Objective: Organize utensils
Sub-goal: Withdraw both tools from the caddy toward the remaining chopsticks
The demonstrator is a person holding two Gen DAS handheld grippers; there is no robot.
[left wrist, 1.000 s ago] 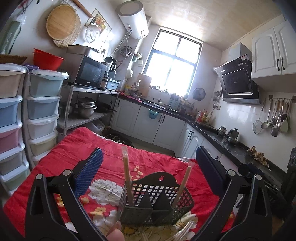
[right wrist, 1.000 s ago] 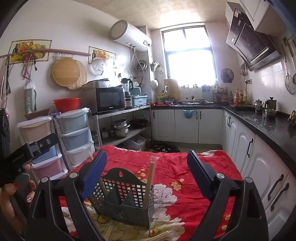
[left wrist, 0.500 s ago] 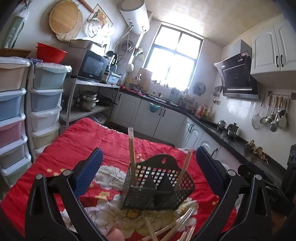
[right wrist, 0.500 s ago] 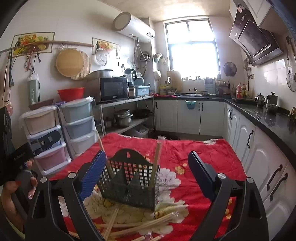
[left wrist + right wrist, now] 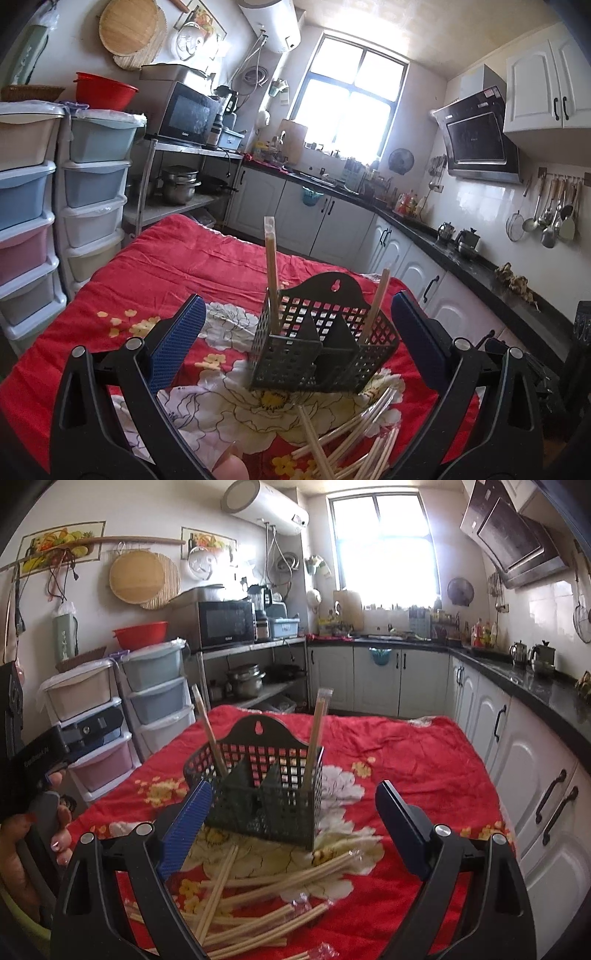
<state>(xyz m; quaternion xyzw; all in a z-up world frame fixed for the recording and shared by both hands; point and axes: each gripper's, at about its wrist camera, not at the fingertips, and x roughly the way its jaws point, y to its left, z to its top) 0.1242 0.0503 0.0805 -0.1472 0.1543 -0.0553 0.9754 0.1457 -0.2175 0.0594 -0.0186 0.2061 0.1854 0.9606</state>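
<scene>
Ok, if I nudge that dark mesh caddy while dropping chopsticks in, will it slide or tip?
Likely slides: the caddy looks like thin, light perforated plastic on soft cloth. Tipping seems possible; two wrapped chopsticks lean tall above its rim.

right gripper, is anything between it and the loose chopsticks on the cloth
Nothing visible does. The right gripper is open and empty above the loose chopsticks, which lie in front of the black basket, not behind it.

Both wrist views look forward, close over the red cloth (image 5: 229, 266), sharing the basket (image 5: 258, 775).
</scene>
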